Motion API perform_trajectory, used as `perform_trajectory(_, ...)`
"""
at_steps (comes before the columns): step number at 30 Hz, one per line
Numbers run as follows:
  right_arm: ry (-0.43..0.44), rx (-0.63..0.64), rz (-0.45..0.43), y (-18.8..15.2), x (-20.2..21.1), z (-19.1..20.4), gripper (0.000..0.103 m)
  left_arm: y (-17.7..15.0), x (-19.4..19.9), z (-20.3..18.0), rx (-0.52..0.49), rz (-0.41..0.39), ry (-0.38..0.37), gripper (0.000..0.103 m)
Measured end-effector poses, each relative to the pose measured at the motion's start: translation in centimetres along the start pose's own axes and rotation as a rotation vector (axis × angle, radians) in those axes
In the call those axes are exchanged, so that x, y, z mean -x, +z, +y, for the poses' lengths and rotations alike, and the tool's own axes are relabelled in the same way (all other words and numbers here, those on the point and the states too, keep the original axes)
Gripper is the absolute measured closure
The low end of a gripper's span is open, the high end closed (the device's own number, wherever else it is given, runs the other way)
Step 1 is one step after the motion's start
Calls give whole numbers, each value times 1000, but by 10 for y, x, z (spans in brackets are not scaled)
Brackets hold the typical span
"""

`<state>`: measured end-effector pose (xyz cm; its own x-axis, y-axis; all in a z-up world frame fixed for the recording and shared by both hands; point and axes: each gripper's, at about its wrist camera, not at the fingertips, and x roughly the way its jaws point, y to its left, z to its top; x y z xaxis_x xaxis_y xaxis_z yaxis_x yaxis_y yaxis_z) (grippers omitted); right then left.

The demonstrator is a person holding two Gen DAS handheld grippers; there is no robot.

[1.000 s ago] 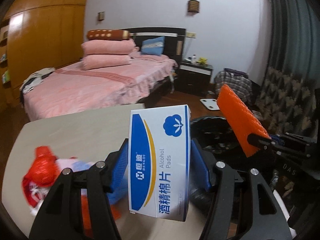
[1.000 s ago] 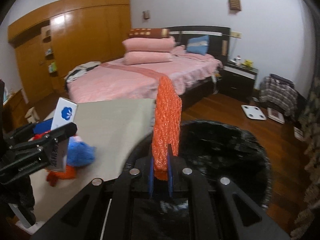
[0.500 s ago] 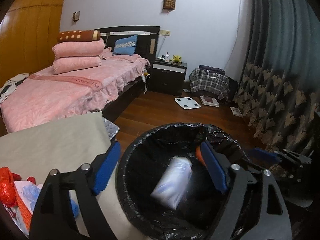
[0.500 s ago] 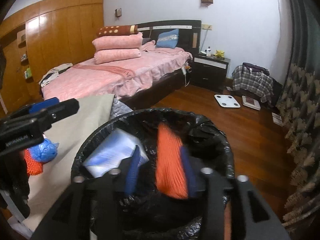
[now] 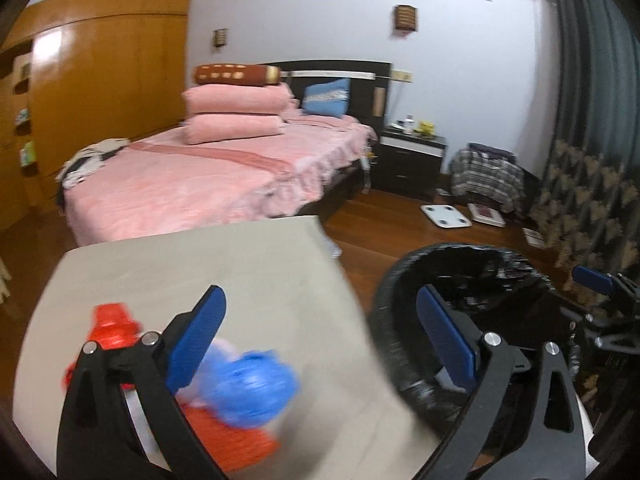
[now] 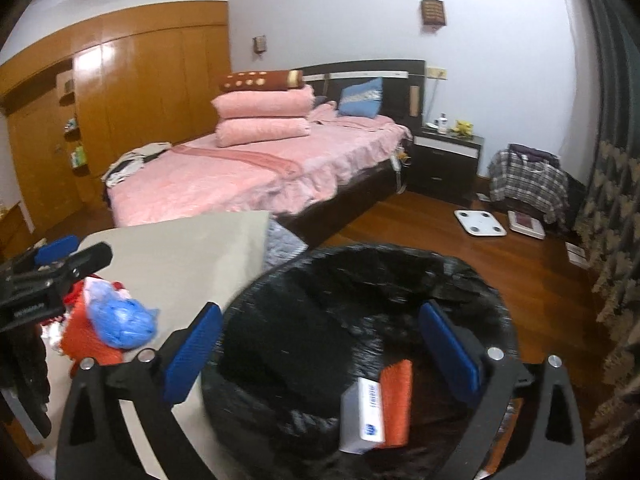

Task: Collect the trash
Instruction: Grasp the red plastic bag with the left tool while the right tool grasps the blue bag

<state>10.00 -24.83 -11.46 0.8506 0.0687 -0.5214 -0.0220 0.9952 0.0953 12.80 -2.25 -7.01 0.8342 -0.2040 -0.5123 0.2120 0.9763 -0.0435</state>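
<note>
**Two pieces binned, a soft heap waits on the table**

Both tools are empty, jaws spread wide. The right gripper hangs over the black-lined trash bin, where a white box and an orange foam net lie side by side at the bottom. The left gripper points at the seam between the bin and the beige table, with the remaining litter just below its left finger.

That litter is a small heap: a crumpled blue plastic bag on top, orange mesh beneath it, red wrapping behind. All of it looks light, limp and easily crushed, so nothing here seems fragile. The blue bag is probably slippery; a pinch across its bunched middle should hold better than a loose edge. The mesh would likely snag and drag its neighbours along.
</note>
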Motion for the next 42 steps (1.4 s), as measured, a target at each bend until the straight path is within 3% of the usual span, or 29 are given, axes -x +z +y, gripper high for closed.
perform_trajectory(9,151,75,-16,7,-25,78,6,-16,29,79,46,-4,182,9)
perform_trajectory(13,214,130,-2,2,-42,119,6,-26,32,104,66,16,229,9)
perform_trajectory(21,285,155,67,-19,-78,158,10,-47,30,133,113,44,276,9)
perform_trajectory(31,308,222,158,-41,-114,190,12,-67,29,148,130,78,307,9)
perform_trajectory(33,320,238,182,-44,-120,195,15,-69,27,151,137,87,310,9)
perform_trajectory(38,382,252,219,-48,-123,201,45,-73,29,153,144,88,310,9)
perform_trajectory(42,402,248,214,-47,-118,199,60,-75,32,152,138,85,304,9)
